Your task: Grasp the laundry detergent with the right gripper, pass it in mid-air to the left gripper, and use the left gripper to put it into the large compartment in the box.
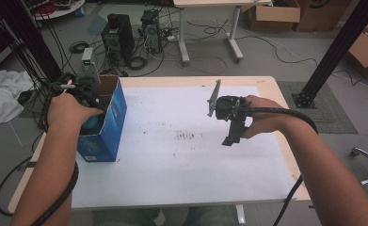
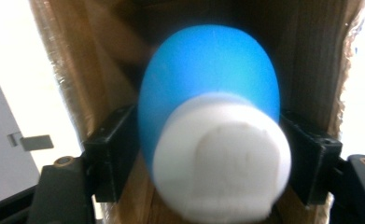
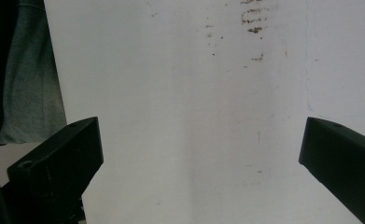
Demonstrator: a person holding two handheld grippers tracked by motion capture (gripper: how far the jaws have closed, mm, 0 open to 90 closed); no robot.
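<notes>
Blue bottle [image 2: 208, 93] blurred between left gripper [image 2: 208, 154] jaws, inside carton [image 2: 68, 70].

The box [image 1: 105, 123] stands at the surface's [image 1: 191, 160] left edge — the bottle [image 2: 210, 116] inside it, the right tool [image 1: 230, 136] over the surface's right half.

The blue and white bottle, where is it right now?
The blue and white bottle sits between the two sides of the left claw, inside the open blue box at the table's left edge in the high view.
</notes>
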